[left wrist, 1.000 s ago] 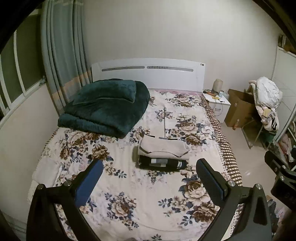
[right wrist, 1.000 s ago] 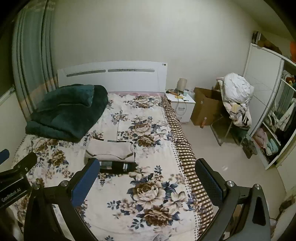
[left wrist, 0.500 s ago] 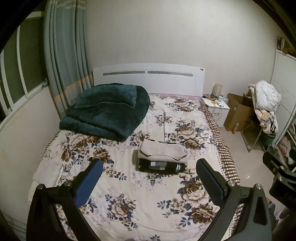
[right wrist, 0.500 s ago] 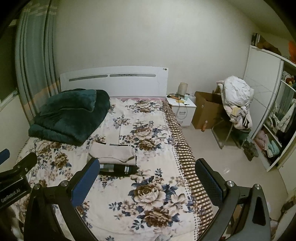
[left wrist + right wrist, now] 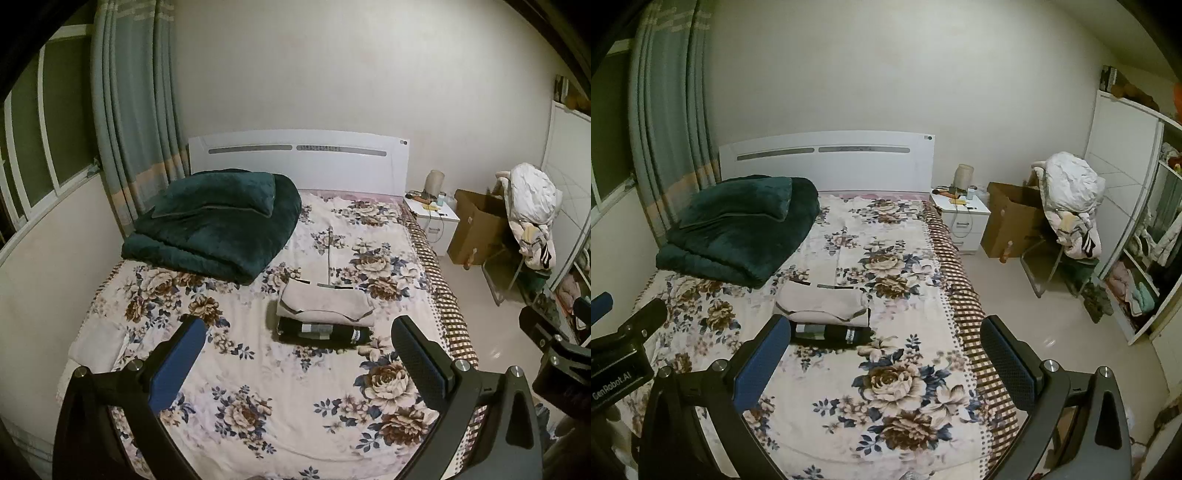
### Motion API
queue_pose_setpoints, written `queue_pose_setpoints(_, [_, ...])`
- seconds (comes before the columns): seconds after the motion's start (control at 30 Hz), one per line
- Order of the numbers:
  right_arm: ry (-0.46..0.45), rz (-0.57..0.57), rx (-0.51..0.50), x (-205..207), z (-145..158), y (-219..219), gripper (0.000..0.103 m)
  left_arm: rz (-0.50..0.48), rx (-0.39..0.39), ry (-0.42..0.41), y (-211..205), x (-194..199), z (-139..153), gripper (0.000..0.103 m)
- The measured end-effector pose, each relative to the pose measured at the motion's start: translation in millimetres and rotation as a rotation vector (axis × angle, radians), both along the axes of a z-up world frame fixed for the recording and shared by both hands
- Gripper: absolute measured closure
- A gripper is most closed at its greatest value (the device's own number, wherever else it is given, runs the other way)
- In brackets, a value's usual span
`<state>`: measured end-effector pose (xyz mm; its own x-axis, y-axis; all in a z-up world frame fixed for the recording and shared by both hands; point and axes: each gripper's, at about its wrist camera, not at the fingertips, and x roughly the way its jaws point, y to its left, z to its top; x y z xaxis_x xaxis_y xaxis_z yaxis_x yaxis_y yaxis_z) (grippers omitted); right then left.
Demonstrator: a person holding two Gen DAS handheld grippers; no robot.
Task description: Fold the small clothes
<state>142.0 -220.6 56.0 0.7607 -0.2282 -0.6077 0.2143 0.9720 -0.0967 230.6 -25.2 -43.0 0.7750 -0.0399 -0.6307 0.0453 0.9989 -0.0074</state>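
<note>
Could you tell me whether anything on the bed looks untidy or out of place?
Nothing stands out: the folded beige garment and folded black garment lie neatly side by side on the floral bedsheet.

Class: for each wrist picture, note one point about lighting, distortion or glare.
Left wrist view: fisheye bends the curtain and darkens the corners. Right wrist view: dim, greenish indoor light, a faint glare patch on the floor, the wardrobe curving inward.

Green quilt (image 5: 218, 229) on floral bed (image 5: 258, 398) w/ white headboard (image 5: 295, 158), nightstand (image 5: 964, 218).
</note>
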Motion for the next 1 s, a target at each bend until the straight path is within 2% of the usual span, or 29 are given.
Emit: queue_pose_setpoints(1.0, [-0.010,0.013,0.006,-8,5,4,0.000,0.018,-0.015,-0.025,1,-16,11,0.000])
